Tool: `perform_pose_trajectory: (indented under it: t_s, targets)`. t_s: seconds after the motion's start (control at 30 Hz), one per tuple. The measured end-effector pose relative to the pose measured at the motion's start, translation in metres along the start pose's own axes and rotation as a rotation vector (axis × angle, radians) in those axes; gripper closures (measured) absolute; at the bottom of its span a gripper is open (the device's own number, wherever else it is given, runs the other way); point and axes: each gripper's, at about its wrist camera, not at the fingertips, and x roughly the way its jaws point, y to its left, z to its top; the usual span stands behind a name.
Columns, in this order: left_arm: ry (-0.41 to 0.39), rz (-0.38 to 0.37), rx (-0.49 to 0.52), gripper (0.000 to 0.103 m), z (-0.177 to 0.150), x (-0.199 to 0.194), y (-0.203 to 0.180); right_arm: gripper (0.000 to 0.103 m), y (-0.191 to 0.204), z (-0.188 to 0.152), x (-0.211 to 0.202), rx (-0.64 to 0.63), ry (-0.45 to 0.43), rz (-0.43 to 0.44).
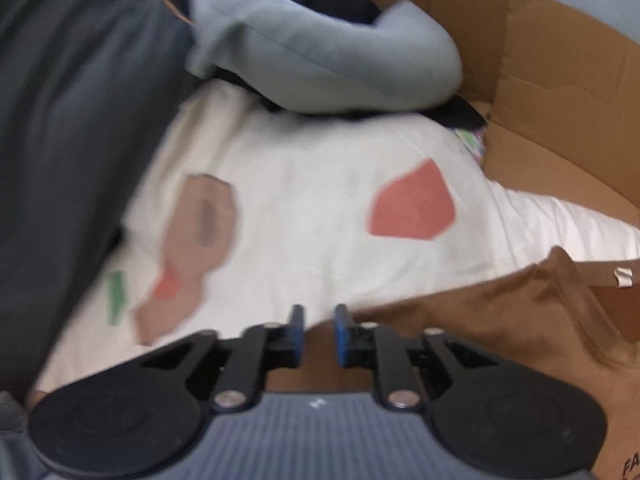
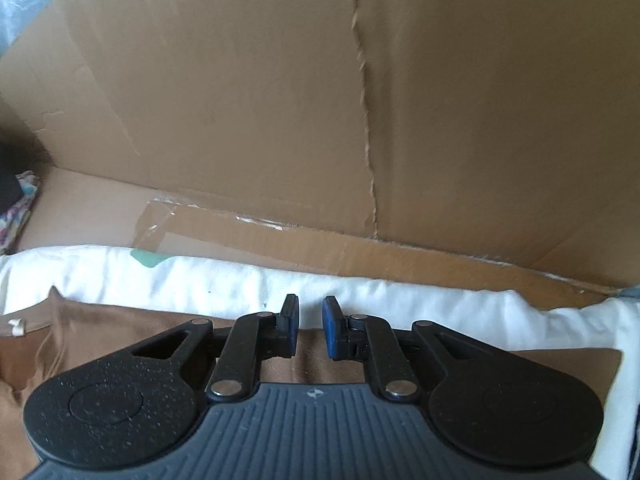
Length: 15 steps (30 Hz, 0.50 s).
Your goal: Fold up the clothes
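Observation:
A brown garment [image 1: 500,320] lies on a white cloth with red, tan and green patches [image 1: 312,216]. My left gripper [image 1: 319,316] is over the brown garment's edge, jaws a little apart with nothing between them. In the right wrist view the brown garment [image 2: 100,336] lies under my right gripper [image 2: 311,308], with the white cloth [image 2: 200,280] just beyond. The right jaws stand a little apart and hold nothing.
A grey-blue garment [image 1: 320,48] and a dark grey one [image 1: 72,120] are piled at the back and left. Cardboard box walls [image 1: 560,80] rise on the right; a cardboard wall [image 2: 280,100] fills the right wrist view. A patterned cloth [image 2: 16,208] lies at the left.

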Motion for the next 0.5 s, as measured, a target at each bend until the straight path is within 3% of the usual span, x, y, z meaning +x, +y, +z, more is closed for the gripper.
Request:
perform_pose_trajectory:
  t_s: [0.3,0.5]
  targets:
    - [0.005,0.044,-0.043,0.083,-0.008,-0.057,0.061,0.082,-0.030,-0.010,-0.052,0.006,-0.014,0.042]
    - [0.024,0.058,-0.063,0.083,-0.031,-0.097,0.086,0.082,-0.045,-0.030,-0.091,0.005,-0.024,0.074]
